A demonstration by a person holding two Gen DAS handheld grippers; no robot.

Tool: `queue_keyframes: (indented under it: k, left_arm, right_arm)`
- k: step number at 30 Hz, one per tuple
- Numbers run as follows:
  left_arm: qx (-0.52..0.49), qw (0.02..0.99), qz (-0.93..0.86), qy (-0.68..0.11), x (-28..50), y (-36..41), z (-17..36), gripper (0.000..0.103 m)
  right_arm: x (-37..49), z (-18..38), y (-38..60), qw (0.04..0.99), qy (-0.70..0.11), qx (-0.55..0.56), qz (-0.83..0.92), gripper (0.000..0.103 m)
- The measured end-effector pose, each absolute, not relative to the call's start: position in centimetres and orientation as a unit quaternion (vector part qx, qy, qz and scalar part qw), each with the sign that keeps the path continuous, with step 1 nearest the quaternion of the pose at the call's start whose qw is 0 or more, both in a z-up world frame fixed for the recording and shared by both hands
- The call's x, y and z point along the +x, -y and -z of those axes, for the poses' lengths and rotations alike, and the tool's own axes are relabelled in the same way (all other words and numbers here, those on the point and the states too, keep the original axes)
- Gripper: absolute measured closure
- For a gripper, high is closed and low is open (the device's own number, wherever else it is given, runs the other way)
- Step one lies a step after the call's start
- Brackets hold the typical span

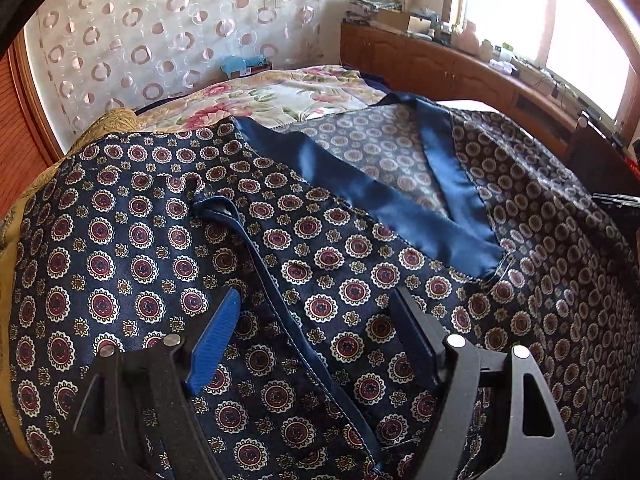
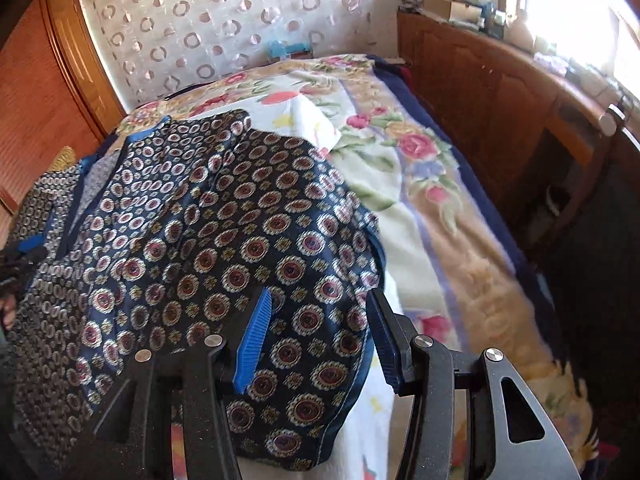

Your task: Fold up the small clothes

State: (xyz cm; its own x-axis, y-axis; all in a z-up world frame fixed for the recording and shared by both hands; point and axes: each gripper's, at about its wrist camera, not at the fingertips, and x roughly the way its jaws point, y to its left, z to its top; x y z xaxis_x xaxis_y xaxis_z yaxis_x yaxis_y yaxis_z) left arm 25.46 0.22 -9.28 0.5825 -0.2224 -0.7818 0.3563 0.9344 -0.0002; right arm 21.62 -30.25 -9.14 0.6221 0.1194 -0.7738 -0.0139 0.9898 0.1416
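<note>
A navy satin garment (image 1: pixel 132 248) with red-and-cream medallions lies spread on the bed. Its plain blue collar band (image 1: pixel 332 184) forms a V that shows the paler inside. My left gripper (image 1: pixel 316 300) is open and hovers just above the cloth, over a piped seam (image 1: pixel 280 292). In the right wrist view the same garment (image 2: pixel 224 232) lies with its hem edge at lower right. My right gripper (image 2: pixel 320 296) is open over that edge, its fingers (image 2: pixel 256 336) astride the cloth, holding nothing.
A floral blanket (image 2: pixel 424 184) covers the bed under the garment. A wooden cabinet (image 2: pixel 488 92) with clutter runs along the right under a bright window. A circle-patterned curtain (image 1: pixel 168 28) hangs behind. A mustard cloth (image 1: pixel 116 120) lies at the left edge.
</note>
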Motion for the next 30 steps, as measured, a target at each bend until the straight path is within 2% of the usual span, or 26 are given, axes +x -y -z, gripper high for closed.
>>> queue_keyframes:
  k: [2,5,8,11,12,13,18,30]
  left_arm:
    - [0.077,0.886,0.164,-0.427,25.4,-0.2,9.3,0.025]
    - [0.081,0.884,0.166,-0.429,25.6,0.1,9.5,0.021]
    - [0.081,0.884,0.168,-0.429,25.8,0.2,9.6,0.021]
    - [0.082,0.882,0.171,-0.430,25.9,0.1,9.6,0.018]
    - [0.082,0.882,0.171,-0.430,25.9,0.2,9.6,0.018]
    - [0.081,0.882,0.172,-0.430,26.0,0.3,9.6,0.018]
    - [0.082,0.882,0.171,-0.430,26.0,0.3,9.6,0.018]
    - [0.082,0.883,0.171,-0.430,26.0,0.3,9.7,0.018]
  right_arm:
    - [22.0,8.9,31.1,0.894,-0.439,0.074,-0.049,0.052]
    - [21.8,7.7,32.2,0.891,-0.442,0.087,-0.062,0.061]
    - [20.2,6.8,32.8,0.894,-0.437,0.076,-0.058,0.066]
    - [19.6,6.5,32.7,0.899,-0.434,0.040,-0.044,0.077]
    - [19.4,6.3,32.6,0.900,-0.435,0.021,-0.038,0.086]
    - [19.2,6.1,32.6,0.900,-0.435,0.004,-0.031,0.099]
    - [18.3,4.9,32.4,0.904,-0.425,-0.035,-0.040,0.102]
    - [18.6,-0.3,27.3,0.937,-0.328,-0.056,-0.108,0.102]
